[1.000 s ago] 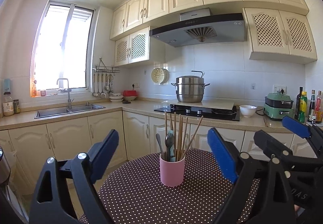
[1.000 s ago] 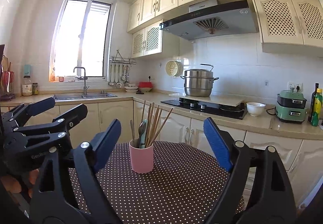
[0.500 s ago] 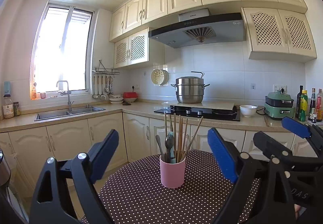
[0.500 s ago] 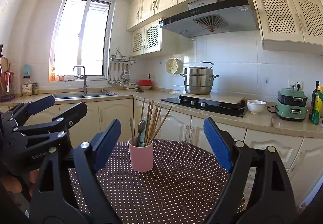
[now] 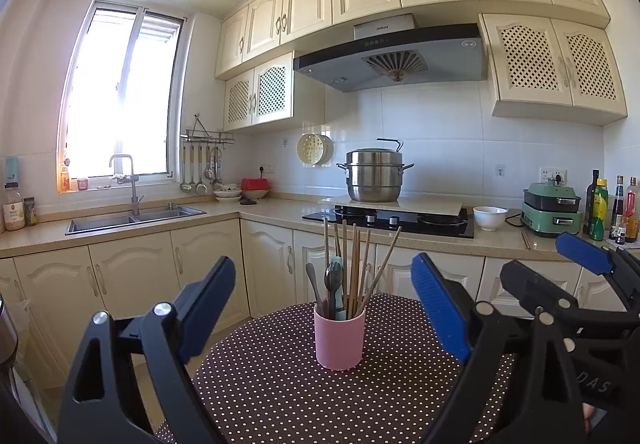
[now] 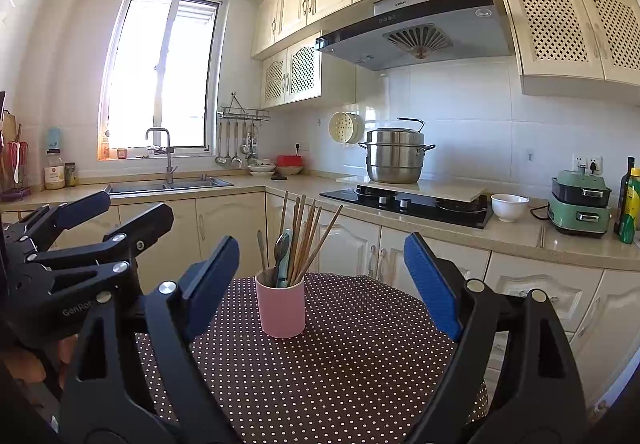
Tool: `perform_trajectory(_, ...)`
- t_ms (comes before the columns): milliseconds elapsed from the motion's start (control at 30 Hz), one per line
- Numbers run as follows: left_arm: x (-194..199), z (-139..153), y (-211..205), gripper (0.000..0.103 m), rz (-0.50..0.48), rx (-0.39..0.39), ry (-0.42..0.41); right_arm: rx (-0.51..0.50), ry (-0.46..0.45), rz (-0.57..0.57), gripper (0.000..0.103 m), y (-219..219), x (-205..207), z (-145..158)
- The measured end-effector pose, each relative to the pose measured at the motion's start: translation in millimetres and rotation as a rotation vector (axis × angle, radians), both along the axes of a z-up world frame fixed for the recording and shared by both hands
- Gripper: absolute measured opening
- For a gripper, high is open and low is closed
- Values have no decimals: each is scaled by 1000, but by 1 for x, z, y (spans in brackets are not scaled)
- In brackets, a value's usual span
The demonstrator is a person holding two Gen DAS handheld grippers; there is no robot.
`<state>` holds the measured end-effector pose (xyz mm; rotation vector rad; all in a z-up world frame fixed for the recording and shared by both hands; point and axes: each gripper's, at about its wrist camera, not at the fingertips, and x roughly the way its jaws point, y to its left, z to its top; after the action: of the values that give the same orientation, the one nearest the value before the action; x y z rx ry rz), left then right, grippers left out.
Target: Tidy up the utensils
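Nearest the cameras, the left gripper point(image 5: 322, 310) and right gripper point(image 6: 320, 280) hold their jaws wide, gripping nothing; "GenRo" shows on the left one's body. Between them, on the polka-dot surface point(image 5: 280, 396), one pink cup point(image 5: 339, 336) stands upright, apart from both. Its chopsticks point(image 5: 356, 268) and spoons point(image 5: 333, 280) point upward, fanned slightly; their count is unclear. Beyond, the range hood's point(image 5: 390, 58) label is too small to read.

My blue fingers point(image 5: 438, 308) frame a pink cup point(image 5: 340, 340) with brown chopsticks point(image 5: 356, 268) on the dark brown cloth point(image 5: 280, 384) with white dots.
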<state>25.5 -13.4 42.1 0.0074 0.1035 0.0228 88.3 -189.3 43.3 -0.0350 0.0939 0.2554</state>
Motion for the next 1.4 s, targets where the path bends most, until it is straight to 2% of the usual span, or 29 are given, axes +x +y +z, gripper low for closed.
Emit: perform_trajectory(1400, 0, -4, 2, 88, -5, -3, 6, 4, 22, 6, 84, -1, 3, -5)
